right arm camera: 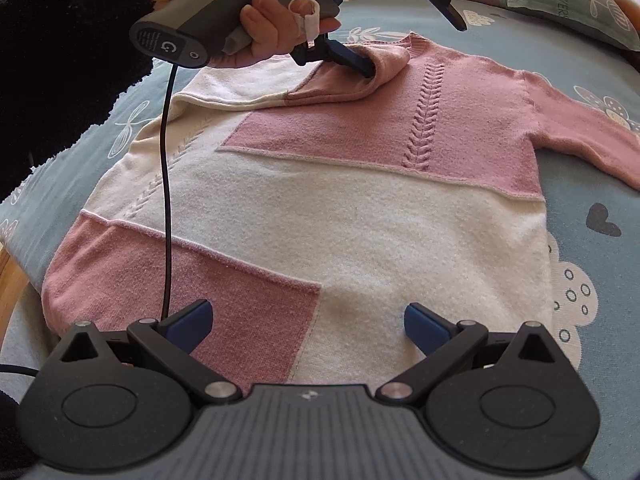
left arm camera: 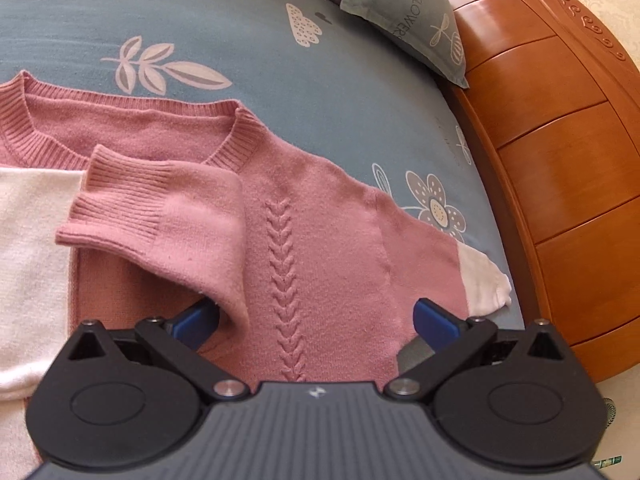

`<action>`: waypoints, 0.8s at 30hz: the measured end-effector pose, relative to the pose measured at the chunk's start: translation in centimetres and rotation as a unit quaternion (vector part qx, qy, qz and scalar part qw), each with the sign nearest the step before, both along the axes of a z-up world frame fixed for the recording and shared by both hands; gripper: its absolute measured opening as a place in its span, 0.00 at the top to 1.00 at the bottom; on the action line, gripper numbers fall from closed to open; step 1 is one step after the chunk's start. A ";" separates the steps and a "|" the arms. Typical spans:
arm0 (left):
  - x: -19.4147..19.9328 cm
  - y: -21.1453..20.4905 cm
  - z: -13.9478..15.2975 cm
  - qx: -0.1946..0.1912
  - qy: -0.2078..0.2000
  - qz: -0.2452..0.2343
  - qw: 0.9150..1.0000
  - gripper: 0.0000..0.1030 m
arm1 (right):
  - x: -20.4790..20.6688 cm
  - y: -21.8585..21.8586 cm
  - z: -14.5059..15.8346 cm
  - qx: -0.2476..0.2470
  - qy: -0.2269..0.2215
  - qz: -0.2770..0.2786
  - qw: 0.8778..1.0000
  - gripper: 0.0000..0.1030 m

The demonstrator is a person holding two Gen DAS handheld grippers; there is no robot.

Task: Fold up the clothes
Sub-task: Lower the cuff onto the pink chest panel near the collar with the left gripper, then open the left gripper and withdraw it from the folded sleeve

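A pink and white knit sweater (right arm camera: 360, 216) lies flat, front up, on the blue flowered bedsheet (left arm camera: 280, 40). One pink sleeve (left arm camera: 180, 216) is folded across the chest, its ribbed cuff near the neckline (left arm camera: 236, 136). The other sleeve (left arm camera: 472, 276) stretches out to the right and ends in a white cuff. My left gripper (left arm camera: 316, 320) is open over the chest, and the folded sleeve drapes over its left finger (left arm camera: 198, 318). In the right wrist view a hand (right arm camera: 280, 28) holds that gripper. My right gripper (right arm camera: 308, 320) hovers open above the sweater's hem, holding nothing.
A grey pillow (left arm camera: 404, 20) and flowered bedding lie at the bed's head. A curved orange wooden bed frame (left arm camera: 560, 168) runs along the right side. A black cable (right arm camera: 166, 200) hangs over the sweater's left part. A dark fleecy sleeve (right arm camera: 60, 60) fills the upper left.
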State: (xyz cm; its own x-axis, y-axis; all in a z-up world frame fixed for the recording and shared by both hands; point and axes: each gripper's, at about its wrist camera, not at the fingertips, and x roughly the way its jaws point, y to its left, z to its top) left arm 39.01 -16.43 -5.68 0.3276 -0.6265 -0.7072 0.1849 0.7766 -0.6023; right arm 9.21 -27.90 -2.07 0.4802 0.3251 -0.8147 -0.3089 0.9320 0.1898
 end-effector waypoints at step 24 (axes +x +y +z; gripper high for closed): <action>-4.5 -7.9 1.1 0.042 -0.087 -0.132 0.987 0.01 | -0.8 -0.2 -0.7 -0.017 0.006 -0.008 1.000 0.00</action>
State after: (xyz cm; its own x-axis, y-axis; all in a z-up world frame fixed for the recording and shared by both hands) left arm 34.50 -24.34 -4.56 0.2819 -0.6477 -0.7078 0.4814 0.7337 -0.4796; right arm 8.46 -28.09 -2.77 0.4760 0.2883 -0.8308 -0.2912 0.9431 0.1604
